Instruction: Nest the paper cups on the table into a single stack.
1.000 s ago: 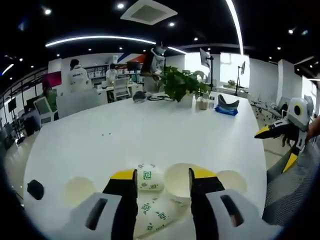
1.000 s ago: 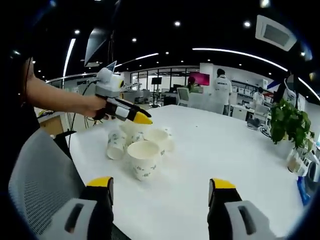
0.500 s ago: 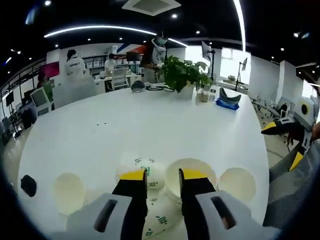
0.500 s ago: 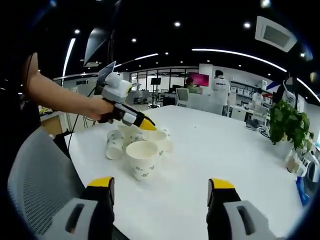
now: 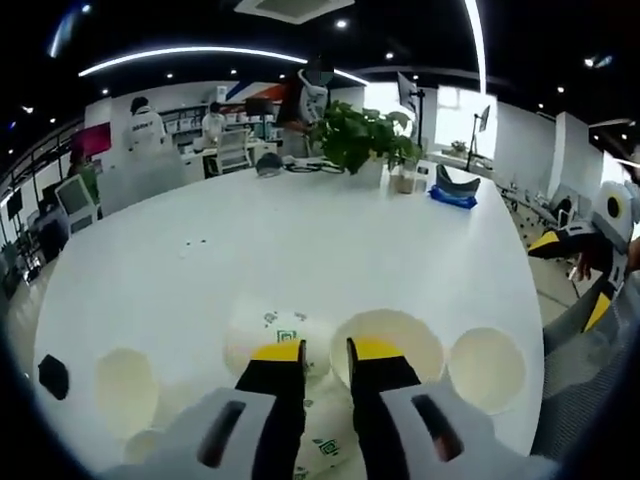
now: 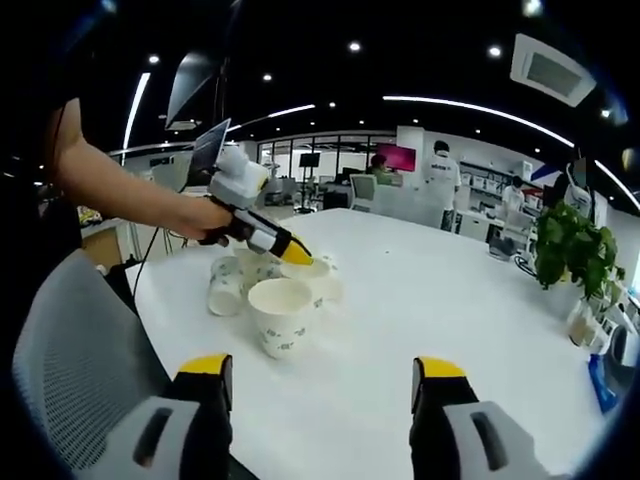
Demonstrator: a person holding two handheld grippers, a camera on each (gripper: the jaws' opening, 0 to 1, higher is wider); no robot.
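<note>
1. In the left gripper view, the left tool (image 5: 325, 352) points down at a cluster of paper cups on the white desk (image 5: 300, 250). Its yellow-tipped jaws are nearly together, with a slim gap, straddling the near rim of the middle cup (image 5: 388, 342); whether they pinch it, I cannot tell.
2. Just left of that cup lies a tipped cup (image 5: 275, 335) with green print. An upright cup (image 5: 487, 368) stands to the right, and another (image 5: 125, 385) to the far left.
3. In the right gripper view, the right tool (image 6: 320, 372) hangs above the desk edge with its jaws spread wide and nothing between them.
4. Beyond it, a lone cup (image 6: 281, 315) stands nearest, with more cups (image 6: 228, 284) behind it.
5. There the left tool, held by a hand (image 6: 205, 220), has its yellow tip at the rim of a rear cup.
6. Farther off, a plant (image 5: 362, 150) stands on the desk, and people stand in the office behind.
</note>
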